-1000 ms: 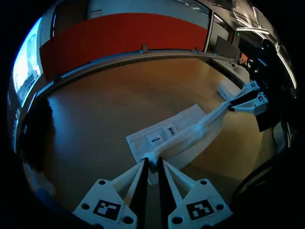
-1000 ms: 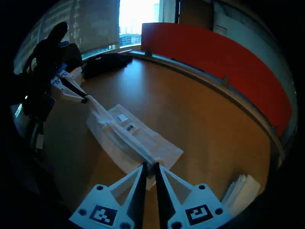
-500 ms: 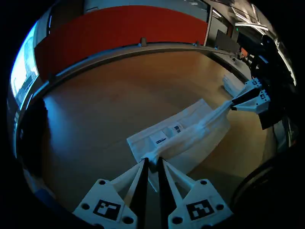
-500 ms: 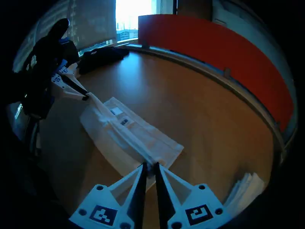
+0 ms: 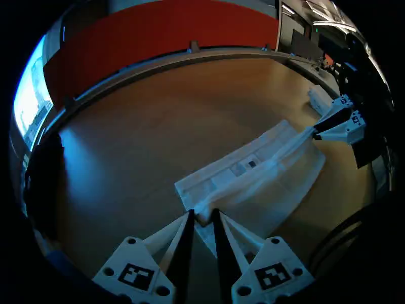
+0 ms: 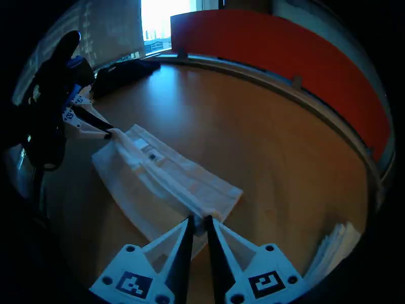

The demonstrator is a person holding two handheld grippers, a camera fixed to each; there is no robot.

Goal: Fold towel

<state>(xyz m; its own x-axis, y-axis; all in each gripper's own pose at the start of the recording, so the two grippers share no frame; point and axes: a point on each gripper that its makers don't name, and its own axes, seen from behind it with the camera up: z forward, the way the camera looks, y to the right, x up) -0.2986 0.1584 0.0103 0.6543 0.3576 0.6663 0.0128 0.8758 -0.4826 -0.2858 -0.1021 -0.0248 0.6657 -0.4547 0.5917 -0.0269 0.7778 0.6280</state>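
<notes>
Towel [image 5: 263, 177] mid-fold on table [image 5: 152, 126]; left gripper [image 5: 202, 217] and right gripper [image 6: 196, 222] each pinch a corner, laying-over likely remains

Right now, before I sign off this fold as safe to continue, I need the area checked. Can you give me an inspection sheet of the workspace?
Surface: smooth brown wooden table.
Job's things: white towel, with a bunched edge raised between the two grippers and the rest lying on the table.
Clutter: stack of folded white cloths near the table's edge; dark bundle on the side by the window.
Grippers: left hand-held gripper shut on one end of the towel; right hand-held gripper shut on the other end.
Cables: nothing seen.
Surroundings: red panel along the table's far edge; bright window.
</notes>
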